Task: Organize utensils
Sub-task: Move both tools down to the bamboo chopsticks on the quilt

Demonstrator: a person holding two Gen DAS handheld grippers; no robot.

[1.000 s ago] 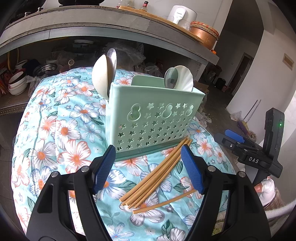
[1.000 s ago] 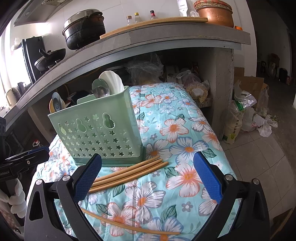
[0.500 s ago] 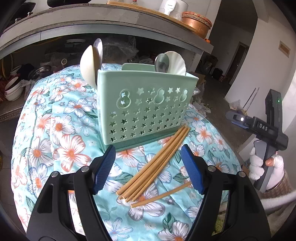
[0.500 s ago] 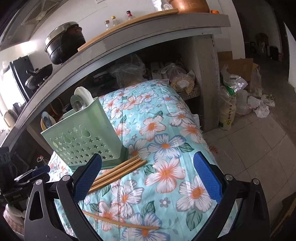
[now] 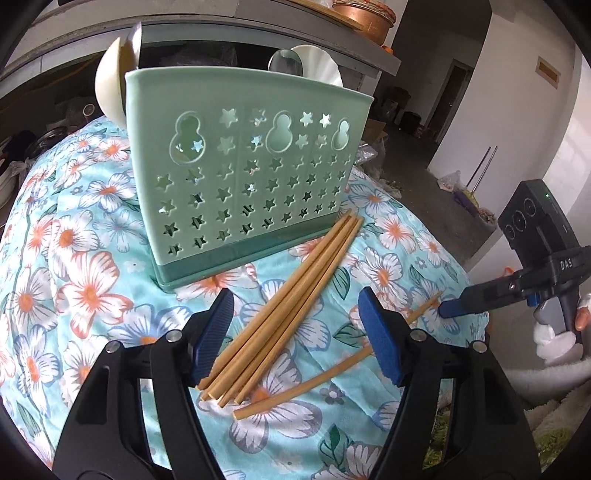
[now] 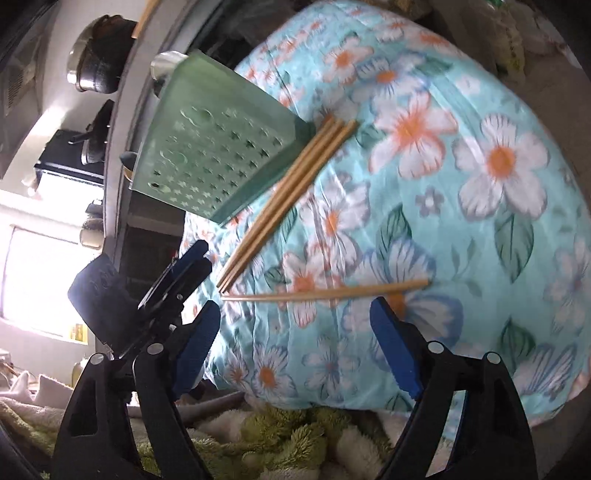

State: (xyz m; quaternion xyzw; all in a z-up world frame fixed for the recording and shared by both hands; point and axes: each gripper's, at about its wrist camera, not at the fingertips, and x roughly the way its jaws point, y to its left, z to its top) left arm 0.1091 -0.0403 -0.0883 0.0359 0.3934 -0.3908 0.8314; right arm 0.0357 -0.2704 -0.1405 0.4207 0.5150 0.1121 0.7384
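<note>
A mint green utensil holder (image 5: 243,177) with star cut-outs stands on the floral cloth (image 5: 88,288); spoons (image 5: 284,62) stick out of its top. A bundle of wooden chopsticks (image 5: 288,314) lies in front of it, and a single chopstick (image 5: 332,373) lies apart to the right. My left gripper (image 5: 295,332) is open, its fingers straddling the bundle's near end. My right gripper (image 6: 295,347) is open and empty, tilted, just below the single chopstick (image 6: 325,291); the bundle (image 6: 288,199) and the holder (image 6: 214,147) lie beyond. It also shows in the left wrist view (image 5: 461,306).
A concrete counter (image 5: 221,29) with a copper pot (image 5: 362,11) runs behind the holder. A black pot (image 6: 99,62) sits on the counter in the right wrist view. A green fluffy mat (image 6: 280,435) lies below the cloth's edge. A doorway (image 5: 450,99) opens at the right.
My left gripper has moved closer, so its fingers now straddle the bundle. My right gripper has swung down, rolled, and come close to the single chopstick at the cloth's edge.
</note>
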